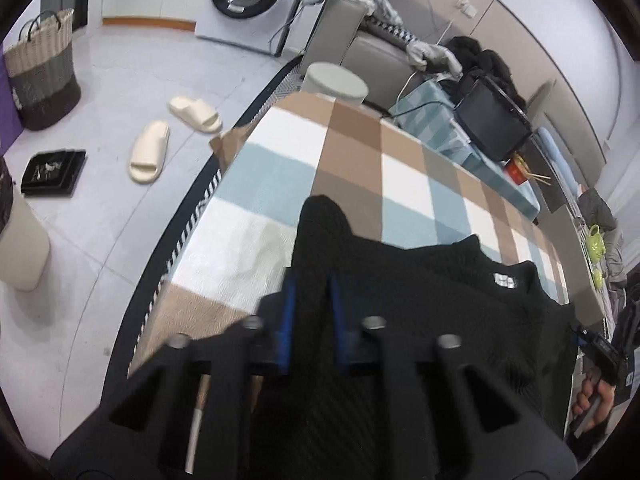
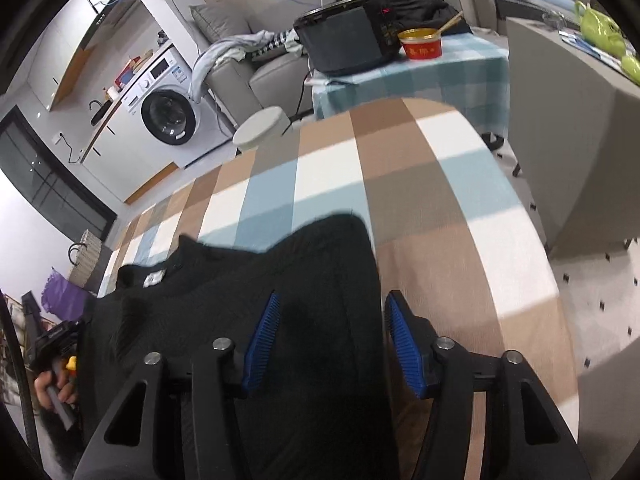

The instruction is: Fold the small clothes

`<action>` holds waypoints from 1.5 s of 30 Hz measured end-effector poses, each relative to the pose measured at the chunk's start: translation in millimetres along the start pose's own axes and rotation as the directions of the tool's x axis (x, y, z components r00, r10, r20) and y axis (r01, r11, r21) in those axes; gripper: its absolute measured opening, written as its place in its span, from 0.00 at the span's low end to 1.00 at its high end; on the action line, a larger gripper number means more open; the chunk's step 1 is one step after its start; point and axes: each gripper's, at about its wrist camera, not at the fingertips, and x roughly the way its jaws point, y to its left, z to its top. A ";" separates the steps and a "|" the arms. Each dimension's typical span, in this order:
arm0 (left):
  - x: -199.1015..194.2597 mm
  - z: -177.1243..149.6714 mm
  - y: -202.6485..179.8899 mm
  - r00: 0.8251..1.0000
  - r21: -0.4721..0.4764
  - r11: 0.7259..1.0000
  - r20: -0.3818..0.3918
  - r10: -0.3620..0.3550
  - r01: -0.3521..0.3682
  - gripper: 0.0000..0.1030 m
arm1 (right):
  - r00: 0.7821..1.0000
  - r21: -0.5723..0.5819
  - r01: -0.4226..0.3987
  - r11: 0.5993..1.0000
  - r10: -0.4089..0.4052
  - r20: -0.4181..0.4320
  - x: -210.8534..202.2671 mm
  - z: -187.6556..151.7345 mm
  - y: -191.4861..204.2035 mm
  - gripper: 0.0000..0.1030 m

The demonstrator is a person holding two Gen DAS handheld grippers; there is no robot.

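Black knit fabric is pinched between the blue pads of the left gripper [image 1: 312,300], whose jaws are pressed together on one sleeve of the black sweater [image 1: 420,300]. At the right gripper [image 2: 330,336] the jaws are spread — the other sleeve lies between the pads, but no firm pinch can be seen, the right pad standing clear of the cloth. Outward from both, the sweater is spread flat on the checked blanket [image 2: 400,184], its neck label toward 12 o'clock and a sleeve tip reaching past each gripper. By judgement, the sleeve-folding step is in hand — the next move calls for the right jaws to be closed on their sleeve, then both sleeves to be carried inward over the body.
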 end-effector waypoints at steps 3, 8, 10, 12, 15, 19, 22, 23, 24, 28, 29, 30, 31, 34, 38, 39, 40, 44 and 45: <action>-11.7 -0.5 -5.8 0.999 0.030 1.000 0.037 -0.001 0.000 0.05 | 1.000 -0.008 -0.006 1.000 0.006 0.015 0.9 3.5 0.7 0.13; -48.5 0.0 -7.8 0.992 0.036 0.999 0.124 -0.035 0.031 0.05 | 0.987 -0.079 -0.069 0.994 0.079 0.137 -35.8 -2.4 14.2 0.10; -59.8 1.6 -8.1 0.988 0.038 0.999 0.149 -0.043 0.037 0.04 | 0.981 -0.085 -0.079 0.993 0.092 0.169 -47.3 -2.4 17.1 0.05; -67.0 4.0 -5.5 0.985 0.023 0.999 0.169 -0.047 0.044 0.04 | 0.973 -0.089 -0.080 0.993 0.097 0.210 -58.3 -1.3 20.1 0.05; -72.5 8.6 -1.8 0.981 -0.002 0.999 0.190 -0.048 0.049 0.04 | 0.960 -0.077 -0.085 0.993 0.103 0.261 -67.4 6.5 23.3 0.04; -59.9 15.1 0.7 0.983 -0.018 1.000 0.181 0.005 -0.001 0.05 | 0.959 -0.064 -0.033 0.997 0.050 0.278 -59.5 19.6 27.4 0.05; -40.1 13.0 6.8 0.992 -0.030 0.994 0.064 0.105 -0.103 0.20 | 0.979 -0.025 0.091 0.996 -0.085 0.184 -30.9 23.2 20.3 0.27; -38.1 10.7 9.0 0.993 -0.032 0.994 0.041 0.107 -0.105 0.25 | 0.982 -0.011 0.106 0.994 -0.103 0.160 -27.0 20.0 15.4 0.32; -40.2 5.1 13.9 0.995 -0.036 0.995 0.028 0.090 -0.089 0.26 | 0.985 -0.006 0.096 0.995 -0.094 0.143 -25.5 16.6 11.2 0.40; -64.2 -17.8 24.8 0.995 -0.045 0.995 0.034 0.090 -0.088 0.46 | 0.995 0.012 0.060 0.998 -0.061 0.074 -41.7 -12.2 -3.3 0.44; -72.0 -24.4 27.0 0.995 -0.047 0.995 0.040 0.089 -0.087 0.51 | 0.997 0.014 0.050 0.999 -0.051 0.061 -47.1 -19.8 -5.3 0.45; -80.5 -32.5 29.6 0.995 -0.051 0.995 0.046 0.089 -0.087 0.54 | 0.998 0.020 0.027 0.999 -0.028 0.052 -54.0 -29.1 -8.5 0.46; -87.4 -39.8 31.4 0.995 -0.056 0.994 0.047 0.093 -0.090 0.59 | 0.999 0.026 0.011 1.000 -0.012 0.046 -61.2 -40.1 -8.9 0.51; -112.6 -69.2 33.6 0.995 -0.055 0.995 0.044 0.091 -0.089 0.65 | 1.000 0.046 -0.024 0.999 0.023 0.018 -81.1 -71.6 -12.7 0.56; -140.8 -117.5 29.1 0.996 -0.004 0.996 -0.002 0.086 -0.086 0.72 | 0.996 0.056 -0.079 0.995 0.081 -0.034 -99.9 -113.1 -8.3 0.63; -145.4 -128.6 27.0 0.996 0.005 0.997 -0.020 0.083 -0.083 0.75 | 0.994 0.054 -0.096 0.994 0.098 -0.044 -104.9 -123.9 -6.9 0.64; -149.0 -139.4 25.4 0.996 0.011 0.997 -0.036 0.081 -0.080 0.78 | 0.993 0.043 -0.105 0.994 0.107 -0.056 -108.3 -131.9 -5.1 0.70; -157.4 -179.2 20.8 0.994 0.046 0.997 -0.080 0.072 -0.069 0.78 | 0.987 -0.002 -0.130 0.992 0.129 -0.095 -119.9 -161.9 -0.4 0.71; -158.7 -189.2 21.6 0.994 0.045 0.997 -0.090 0.064 -0.060 0.78 | 0.986 -0.005 -0.129 0.992 0.128 -0.103 -120.6 -166.7 -0.3 0.71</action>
